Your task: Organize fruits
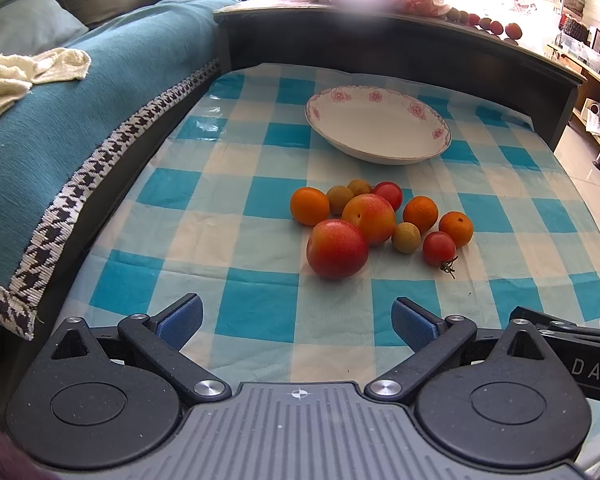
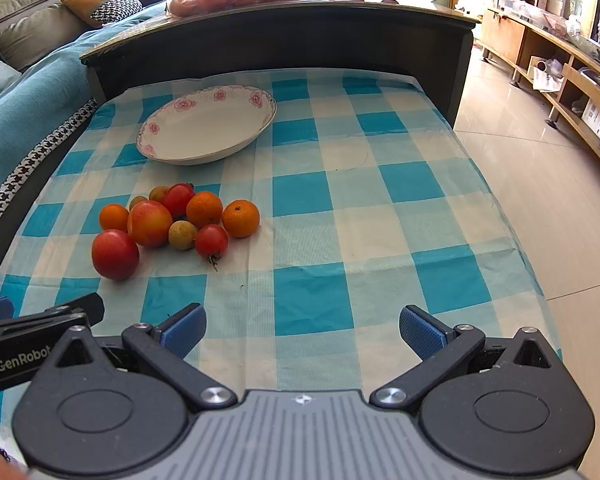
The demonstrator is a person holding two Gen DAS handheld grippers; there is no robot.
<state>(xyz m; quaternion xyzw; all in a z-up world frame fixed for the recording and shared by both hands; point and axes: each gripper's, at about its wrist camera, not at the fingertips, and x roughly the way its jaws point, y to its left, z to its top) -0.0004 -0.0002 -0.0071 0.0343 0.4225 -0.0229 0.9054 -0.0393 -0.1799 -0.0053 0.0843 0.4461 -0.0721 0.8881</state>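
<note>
1. Both pairs of fingers are spread wide and hold nothing: left gripper [image 1: 296, 318] and right gripper [image 2: 302, 330] hover over the table's near edge.
2. Loose fruits [image 1: 374, 220] cluster mid-table on the checked cloth [image 2: 312, 196].
3. Beyond them, toward the far edge, the flowered dish [image 1: 378, 126] sits bare, probably the place meant for them.

Each tool, left tool [image 1: 296, 322] and right tool [image 2: 302, 326], is matte black with round pivot housings, silver screws, blue ribbed fingertips [image 1: 182, 318] and a grey ridged centre plate bearing a small crosshair mark.
</note>
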